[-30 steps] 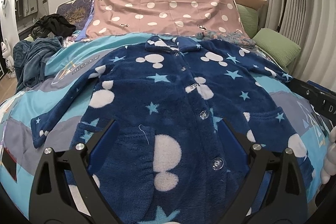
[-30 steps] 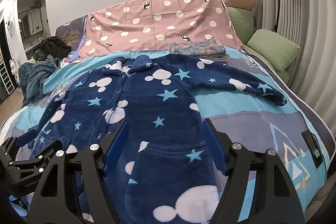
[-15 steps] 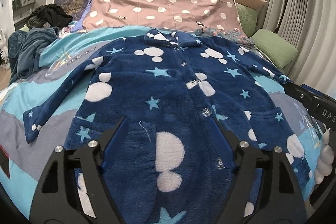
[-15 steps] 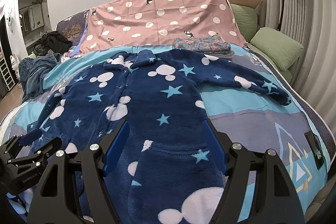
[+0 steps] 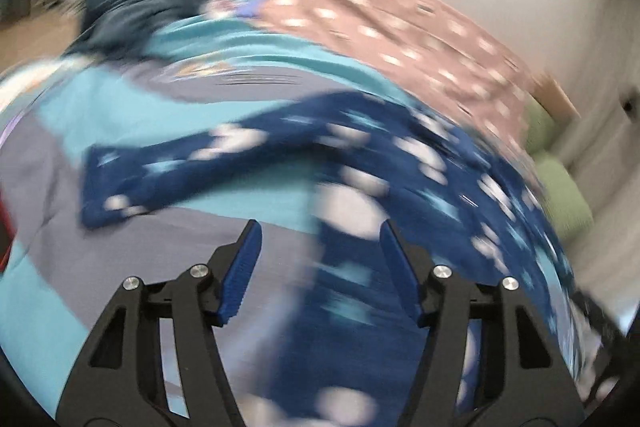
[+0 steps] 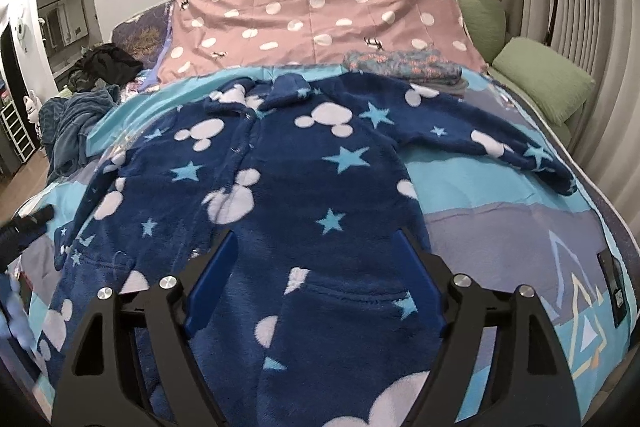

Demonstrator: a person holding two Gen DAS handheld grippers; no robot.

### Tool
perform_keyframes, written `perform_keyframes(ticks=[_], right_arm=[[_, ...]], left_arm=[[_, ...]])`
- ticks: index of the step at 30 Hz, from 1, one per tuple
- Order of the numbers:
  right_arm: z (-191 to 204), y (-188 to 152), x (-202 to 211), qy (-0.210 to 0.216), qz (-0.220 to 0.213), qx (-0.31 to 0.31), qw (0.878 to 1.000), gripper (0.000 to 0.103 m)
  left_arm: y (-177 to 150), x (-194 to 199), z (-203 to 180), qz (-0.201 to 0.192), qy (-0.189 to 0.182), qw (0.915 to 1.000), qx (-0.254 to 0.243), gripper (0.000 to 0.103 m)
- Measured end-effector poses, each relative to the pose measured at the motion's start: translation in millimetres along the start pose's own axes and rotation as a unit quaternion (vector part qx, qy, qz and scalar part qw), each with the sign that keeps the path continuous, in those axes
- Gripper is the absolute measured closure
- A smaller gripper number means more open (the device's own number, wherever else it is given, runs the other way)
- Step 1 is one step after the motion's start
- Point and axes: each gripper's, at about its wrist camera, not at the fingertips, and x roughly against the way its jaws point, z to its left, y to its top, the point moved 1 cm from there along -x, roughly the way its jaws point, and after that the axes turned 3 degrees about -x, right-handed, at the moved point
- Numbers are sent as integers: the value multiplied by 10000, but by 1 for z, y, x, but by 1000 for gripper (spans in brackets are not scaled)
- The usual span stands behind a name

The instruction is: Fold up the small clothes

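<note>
A dark blue fleece jacket [image 6: 288, 163] with white mouse heads and light blue stars lies flat and buttoned on the bed, both sleeves spread out. My right gripper [image 6: 316, 235] hovers over its lower right front by the pocket. Its jaws are opening and do not press on the fabric. The left wrist view is badly blurred. There my left gripper [image 5: 319, 227] is near the jacket's [image 5: 400, 163] left side edge, below the outstretched left sleeve [image 5: 168, 167]. Its jaws are closing and nothing is pinched between them.
The blue and grey bedspread [image 6: 500, 227] lies under the jacket. A pink dotted cloth [image 6: 320, 15] and a folded floral pile [image 6: 404, 67] sit at the head end. Green pillows [image 6: 544, 83] line the right side. A teal blanket heap [image 6: 76, 123] lies far left.
The left view has swung left and rolled, from the jacket's front to its left sleeve, and its jaws have narrowed. The right gripper edged slightly forward and its jaws stand a little wider.
</note>
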Motion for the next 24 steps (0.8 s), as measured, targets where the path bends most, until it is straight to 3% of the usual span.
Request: perform_keyframes(ticks=[3, 6, 10, 13, 16, 18, 19, 20, 21, 24], right_arm=[[-6, 3, -11, -81, 102, -109, 9999, 22], [-9, 6, -21, -159, 168, -181, 9996, 20], [-10, 7, -36, -243, 320, -228, 9989, 20], [-6, 7, -45, -245, 401, -215, 9987, 20], [-3, 7, -51, -242, 461, -173, 9985, 20], [-2, 6, -55, -237, 492, -161, 9984, 20], [-2, 6, -57, -235, 508, -168, 9983, 20], [-2, 6, -58, -235, 519, -179, 9982, 20], [-3, 6, -59, -237, 527, -188, 9981, 20], [-7, 7, -59, -282, 527, -207, 9980, 20]], left_arm=[[9, -14, 67, 81, 432, 9967, 689, 44], [10, -34, 123, 365, 273, 9869, 1550, 46], [-8, -68, 180, 758, -501, 9505, 2972, 43], [-21, -93, 206, 830, -621, 9190, 3804, 36], [-19, -103, 219, 577, -551, 9071, 4133, 33], [-14, -111, 227, 527, -413, 9011, 4284, 36], [-12, -115, 233, 450, -325, 8995, 4334, 46], [-9, -117, 235, 365, -288, 9004, 4325, 59], [-4, -119, 237, 289, -276, 9034, 4268, 88], [24, -115, 230, 12, -368, 9149, 4019, 90]])
